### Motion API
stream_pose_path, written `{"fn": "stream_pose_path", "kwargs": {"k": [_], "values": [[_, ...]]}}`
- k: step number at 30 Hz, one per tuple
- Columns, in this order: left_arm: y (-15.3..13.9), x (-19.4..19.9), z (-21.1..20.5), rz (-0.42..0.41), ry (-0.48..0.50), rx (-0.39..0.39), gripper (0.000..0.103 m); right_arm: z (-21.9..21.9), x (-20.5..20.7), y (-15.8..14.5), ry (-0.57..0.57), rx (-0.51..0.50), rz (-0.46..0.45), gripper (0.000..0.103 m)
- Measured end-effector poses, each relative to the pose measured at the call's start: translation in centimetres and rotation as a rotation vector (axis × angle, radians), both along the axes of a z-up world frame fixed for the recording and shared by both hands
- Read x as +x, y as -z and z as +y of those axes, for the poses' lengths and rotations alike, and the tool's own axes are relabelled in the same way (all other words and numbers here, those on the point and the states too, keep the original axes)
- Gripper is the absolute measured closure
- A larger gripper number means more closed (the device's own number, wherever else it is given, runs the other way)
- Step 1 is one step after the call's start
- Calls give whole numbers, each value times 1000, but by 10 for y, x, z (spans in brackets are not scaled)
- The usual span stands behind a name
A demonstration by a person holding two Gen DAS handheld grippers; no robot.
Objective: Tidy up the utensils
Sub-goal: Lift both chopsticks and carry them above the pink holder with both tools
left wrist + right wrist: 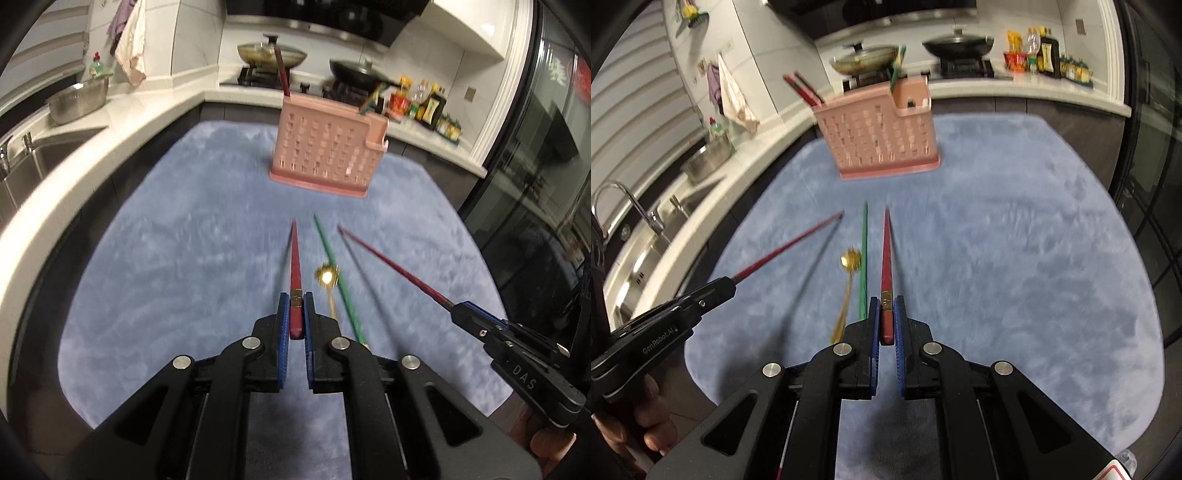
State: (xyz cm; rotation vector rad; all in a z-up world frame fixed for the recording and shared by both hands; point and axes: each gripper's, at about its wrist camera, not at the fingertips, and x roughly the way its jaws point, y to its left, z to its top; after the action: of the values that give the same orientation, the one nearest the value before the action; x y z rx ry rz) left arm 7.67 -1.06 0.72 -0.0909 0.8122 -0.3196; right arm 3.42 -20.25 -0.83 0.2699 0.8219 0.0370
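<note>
Left wrist view: left gripper (pixel 295 306) and right gripper (pixel 886 310) each clamp a red chopstick (pixel 295 266); pink holder (pixel 325 151) near the mat's (pixel 166 240) far edge already holds some; green chopstick (pixel 336 269) and gold spoon (pixel 327 277) remain.

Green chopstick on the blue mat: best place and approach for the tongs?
Grip the green chopstick at its thick near end, from above, pads across the shaft. It lies flat on the blue mat, pointing toward the pink holder; the gold spoon crowds its middle, so stay low on the shaft.
</note>
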Motion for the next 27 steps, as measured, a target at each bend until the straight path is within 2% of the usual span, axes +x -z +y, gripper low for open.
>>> {"fn": "stream_pose_path", "kwargs": {"k": [11,20,27], "values": [[-69,25,0,-158,-13,-15,96,-20,21,-81,13,-29,-179,96],[-120,62,-9,-285,-16,-15,96,-31,53,-131,16,-55,-295,96],[-167,99,-16,-375,-22,-48,96,-47,87,-169,7,11,-371,96]]}}
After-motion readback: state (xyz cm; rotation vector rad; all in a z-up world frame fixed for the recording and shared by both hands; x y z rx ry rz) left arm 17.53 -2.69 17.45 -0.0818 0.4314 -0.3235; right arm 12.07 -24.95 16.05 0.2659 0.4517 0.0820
